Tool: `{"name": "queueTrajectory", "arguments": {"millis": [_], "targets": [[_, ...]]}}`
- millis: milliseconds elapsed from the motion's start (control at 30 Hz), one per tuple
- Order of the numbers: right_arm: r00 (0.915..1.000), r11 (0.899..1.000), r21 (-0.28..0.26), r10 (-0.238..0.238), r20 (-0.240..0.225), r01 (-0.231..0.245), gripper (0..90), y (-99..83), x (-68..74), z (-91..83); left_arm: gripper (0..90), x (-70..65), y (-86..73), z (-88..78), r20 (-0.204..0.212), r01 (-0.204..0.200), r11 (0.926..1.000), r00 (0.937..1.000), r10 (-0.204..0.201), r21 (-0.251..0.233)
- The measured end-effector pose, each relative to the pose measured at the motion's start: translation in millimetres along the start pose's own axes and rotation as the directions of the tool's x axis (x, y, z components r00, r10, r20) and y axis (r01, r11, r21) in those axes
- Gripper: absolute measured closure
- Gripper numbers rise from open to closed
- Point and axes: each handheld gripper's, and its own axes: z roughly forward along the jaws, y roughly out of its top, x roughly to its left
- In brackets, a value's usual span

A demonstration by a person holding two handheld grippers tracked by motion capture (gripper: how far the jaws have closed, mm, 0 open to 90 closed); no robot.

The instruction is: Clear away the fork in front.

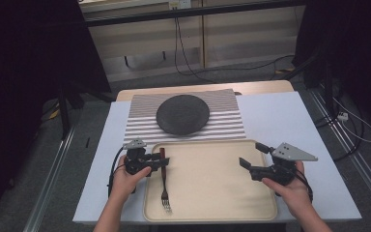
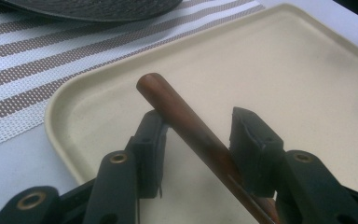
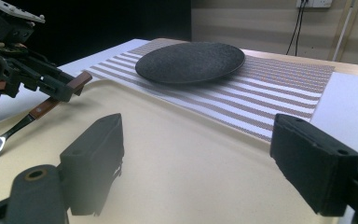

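- Covering most of the scene, a white rectangular table (image 1: 280, 116) carries everything else, with a strip of bare wood showing at its 12 o'clock edge.
- Lying across the near half, a beige rectangular plastic tray with rounded corners (image 1: 212, 188) sits at the table's 6 o'clock side; its far rim touches the mat.
- Spreading toward 12 o'clock, a brown-and-white striped woven placemat (image 1: 222, 121) lies flat beyond the tray.
- Resting on the middle of that mat, a round dark grey textured plate (image 1: 182, 114) sits at 12 o'clock from the tray.
- Reaching in from the tray's 9 o'clock rim, the left gripper (image 1: 160, 164), held in the person's left hand (image 1: 128, 181), has its jaws set around the fork's handle; in the left gripper view (image 2: 198, 140) one jaw touches the handle while a gap shows at the other, so they are not fully closed on it.
- Hovering at the tray's 3 o'clock edge, the right gripper (image 1: 251, 157), held in the right hand (image 1: 292, 191), has its jaws spread wide with nothing between them.
- Lying on the tray's 9 o'clock side, a metal fork with a reddish-brown wooden handle (image 1: 164, 181) points its tines to 6 o'clock.
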Motion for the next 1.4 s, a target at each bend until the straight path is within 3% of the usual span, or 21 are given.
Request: {"name": "queueTrajectory", "arguments": {"millis": [633,833,1100,1400], "targets": [[1.0000,1.000,0.003,0.004,0.009,-0.004,17.3,-0.9,-2.4,-1.7,48.2,1.6,-4.4,-4.5,-0.054,0.011,0.9998,0.9985,-0.010,0.015],[0.9997,1.000,0.023,0.007,0.023,-0.008,17.1,-4.8,-5.5,-8.1,41.7,-0.3,-1.9,-14.0,-0.062,0.022,0.9984,0.9977,-0.025,-0.053],[0.9995,0.999,0.037,-0.004,0.030,0.003,16.8,-3.8,-6.2,-10.2,35.6,-7.9,-0.4,-28.0,-0.064,0.010,0.9945,0.9978,-0.016,-0.104],[0.9992,0.999,0.052,-0.017,0.036,0.015,16.0,-7.3,-7.8,-21.6,29.2,-15.0,-1.3,-40.9,-0.065,-0.024,0.9919,0.9977,0.016,-0.125]]}}
